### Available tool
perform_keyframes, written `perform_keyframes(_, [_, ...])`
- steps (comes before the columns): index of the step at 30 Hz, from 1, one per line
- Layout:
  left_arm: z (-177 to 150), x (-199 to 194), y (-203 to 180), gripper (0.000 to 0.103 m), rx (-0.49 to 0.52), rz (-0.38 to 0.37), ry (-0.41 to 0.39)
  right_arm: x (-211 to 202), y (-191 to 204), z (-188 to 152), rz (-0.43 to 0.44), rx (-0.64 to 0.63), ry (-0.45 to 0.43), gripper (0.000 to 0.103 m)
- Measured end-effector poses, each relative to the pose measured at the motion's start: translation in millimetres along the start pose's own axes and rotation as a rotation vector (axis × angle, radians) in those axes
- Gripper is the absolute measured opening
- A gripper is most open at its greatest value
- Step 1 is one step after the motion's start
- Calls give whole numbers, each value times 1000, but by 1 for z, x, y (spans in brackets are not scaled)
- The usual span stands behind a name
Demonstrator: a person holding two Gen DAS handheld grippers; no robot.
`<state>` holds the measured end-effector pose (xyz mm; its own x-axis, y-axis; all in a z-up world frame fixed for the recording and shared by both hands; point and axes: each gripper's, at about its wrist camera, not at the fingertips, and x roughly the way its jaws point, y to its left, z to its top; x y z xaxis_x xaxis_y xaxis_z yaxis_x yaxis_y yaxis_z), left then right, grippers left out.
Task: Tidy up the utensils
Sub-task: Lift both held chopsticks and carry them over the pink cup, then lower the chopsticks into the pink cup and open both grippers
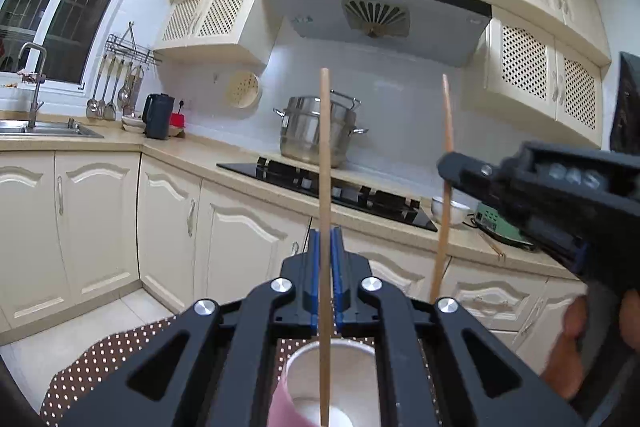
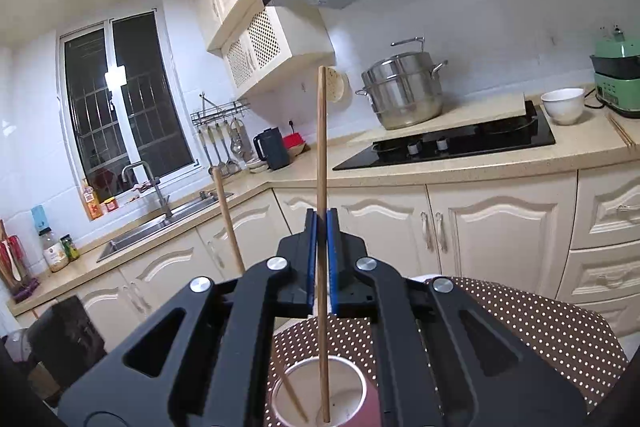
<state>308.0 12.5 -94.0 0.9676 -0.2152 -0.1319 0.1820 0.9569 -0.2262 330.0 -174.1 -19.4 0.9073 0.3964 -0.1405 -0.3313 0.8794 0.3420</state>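
My left gripper (image 1: 325, 233) is shut on a wooden chopstick (image 1: 325, 147) that stands upright between its blue pads. The stick's lower end dips into a pink cup with a white inside (image 1: 352, 379) right below. At the right, my right gripper (image 1: 446, 163) pinches a second upright chopstick (image 1: 443, 219). In the right wrist view the right gripper (image 2: 321, 215) is shut on its chopstick (image 2: 321, 131), whose tip reaches into the cup (image 2: 344, 387). The left gripper's chopstick (image 2: 228, 219) leans at the left, its end inside the cup.
The cup stands on a brown polka-dot tablecloth (image 2: 540, 327). Across the floor runs a counter with a black hob (image 2: 460, 143), a steel pot (image 2: 404, 91), a white bowl (image 2: 563, 105), a green appliance (image 2: 618, 83) and loose chopsticks (image 2: 622, 131). A sink (image 2: 160, 227) is at the left.
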Motion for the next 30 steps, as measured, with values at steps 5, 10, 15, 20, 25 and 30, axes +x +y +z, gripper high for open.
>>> perform_keyframes(5, [-8, -12, 1, 6, 20, -11, 27, 3, 1, -8, 0, -15, 3, 5])
perform_keyframes(10, [-12, -21, -1, 6, 35, -21, 53, -2, 1, -11, -1, -36, 19, 5])
perform_keyframes(15, [-16, -25, -2, 6, 43, -21, 98, -13, 2, -17, -5, -69, 35, 6])
perform_keyframes(20, [-17, -32, -3, 7, 47, -14, 135, -23, 2, -23, -13, -84, 57, 6])
perform_keyframes(25, [-11, -40, -3, 28, 53, 1, 145, -32, 6, -32, -16, -102, 85, 6])
perform_keyframes(30, [-6, -52, -2, 50, 38, 9, 161, -38, 8, -44, -29, -112, 121, 6])
